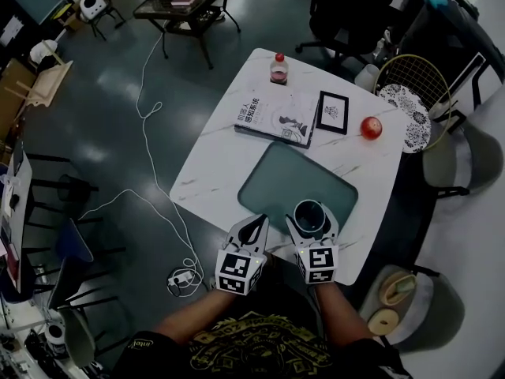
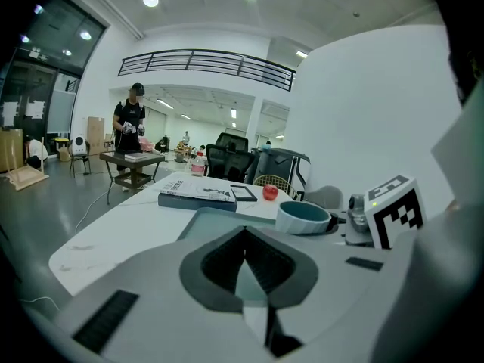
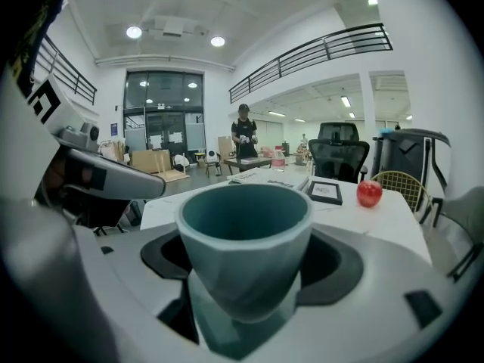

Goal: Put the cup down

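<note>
Nearest the person, two claws hang side by side over the 6 o'clock edge of the one white counter [image 1: 207, 168]. The left claw [image 1: 251, 229] is pressed together and carries nothing; its own view shows the dark pads meeting at the tip.

Just beside it, at its 3 o'clock, the right claw [image 1: 312, 219] pinches the single teal cup [image 3: 246, 240] by its lower body. The cup stands upright with its mouth open to the ceiling. It sits over the 6 o'clock edge of the one green mat [image 1: 296, 181]. Whether its base touches the mat cannot be told.

Four more things lie on the counter past the mat. One book [image 1: 276, 118] lies at the mat's 11 o'clock. One black-framed picture [image 1: 332, 111] lies just beside the book's right edge. One red apple [image 1: 371, 128] sits at 2 o'clock, near the counter's edge. One red-capped bottle [image 1: 278, 68] stands at the far 12 o'clock corner.

One white cable [image 1: 146, 109] trails over the floor at 9 o'clock. Beyond the counter are one gold wire chair [image 1: 414, 73] at 2 o'clock, one black office chair [image 1: 347, 10] at 1 o'clock and one dark side table [image 1: 185, 2] at 11 o'clock. In the gripper views one person [image 3: 243, 136] stands by that side table.
</note>
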### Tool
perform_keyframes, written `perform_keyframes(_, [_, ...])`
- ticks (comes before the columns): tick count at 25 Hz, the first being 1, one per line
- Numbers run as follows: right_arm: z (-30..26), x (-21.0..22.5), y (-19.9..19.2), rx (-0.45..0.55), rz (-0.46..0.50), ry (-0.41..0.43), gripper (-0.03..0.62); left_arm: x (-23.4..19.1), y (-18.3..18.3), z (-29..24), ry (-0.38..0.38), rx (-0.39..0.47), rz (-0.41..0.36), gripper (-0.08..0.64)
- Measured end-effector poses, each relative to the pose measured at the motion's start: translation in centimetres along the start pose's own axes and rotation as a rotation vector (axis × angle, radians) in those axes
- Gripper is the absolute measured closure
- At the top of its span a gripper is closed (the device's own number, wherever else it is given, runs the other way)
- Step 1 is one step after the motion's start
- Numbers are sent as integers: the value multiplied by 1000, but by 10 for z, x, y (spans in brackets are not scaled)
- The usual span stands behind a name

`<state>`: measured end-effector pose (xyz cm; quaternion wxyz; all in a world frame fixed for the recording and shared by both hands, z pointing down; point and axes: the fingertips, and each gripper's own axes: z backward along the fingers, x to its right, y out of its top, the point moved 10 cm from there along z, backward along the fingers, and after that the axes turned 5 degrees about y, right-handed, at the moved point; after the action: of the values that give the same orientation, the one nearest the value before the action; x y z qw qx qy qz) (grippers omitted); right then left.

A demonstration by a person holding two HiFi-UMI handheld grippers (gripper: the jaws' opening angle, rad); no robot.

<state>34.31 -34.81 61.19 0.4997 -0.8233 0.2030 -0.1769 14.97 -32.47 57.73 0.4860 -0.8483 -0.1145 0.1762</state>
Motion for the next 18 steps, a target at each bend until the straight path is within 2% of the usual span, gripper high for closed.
perform_keyframes(8, [-8,7,-18,-8,5,-12,221,-1,-2,-1,1,-13,-2,551])
perform_keyframes(18, [-12,5,-22,20,27,-26,221,5,-6,-12,-29,-21,-5,551])
